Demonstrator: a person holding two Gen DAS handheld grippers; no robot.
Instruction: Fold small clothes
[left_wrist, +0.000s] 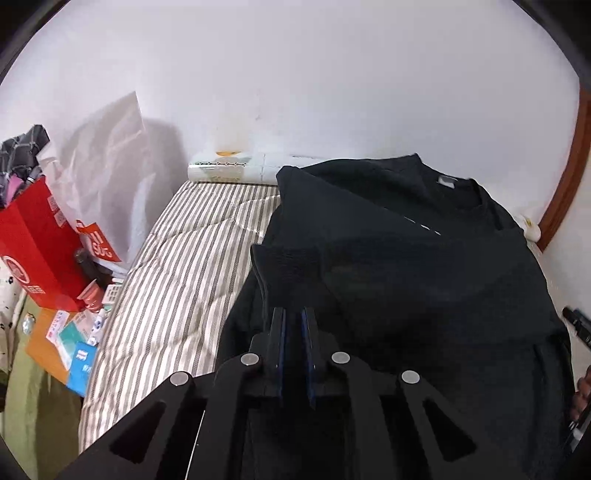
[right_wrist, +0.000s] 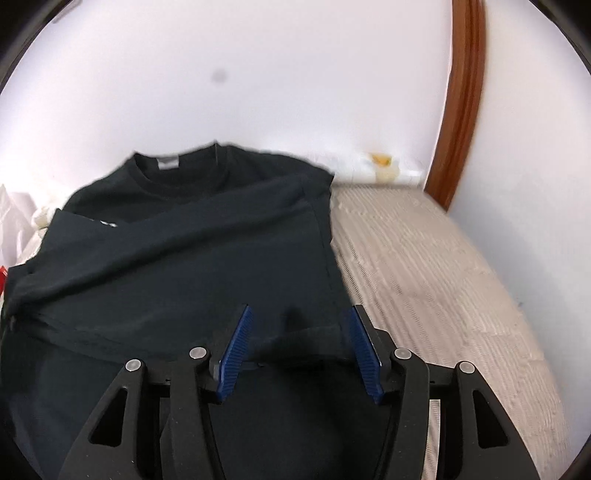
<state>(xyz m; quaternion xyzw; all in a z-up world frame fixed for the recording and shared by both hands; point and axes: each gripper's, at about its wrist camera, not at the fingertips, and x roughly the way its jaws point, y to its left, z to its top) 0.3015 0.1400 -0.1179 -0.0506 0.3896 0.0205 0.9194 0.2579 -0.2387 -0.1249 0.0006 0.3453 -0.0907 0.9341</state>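
Looked like a home bedroom: striped quilted mattress ran ahead of the left gripper up to a plain white wall. Left of that gripper sat household clutter (red paper bag, white plastic bag, small boxes). Brown wooden door frame stood ahead-right of the right gripper.

Shirt: matt black knit cloth with a grey woven label at the collar, lying on a bed of striped, quilted cloth. Left gripper and right gripper: matt black plastic, bright metal pins, ribbed blue pads. Box: glossy red card; door frame: varnished wood.
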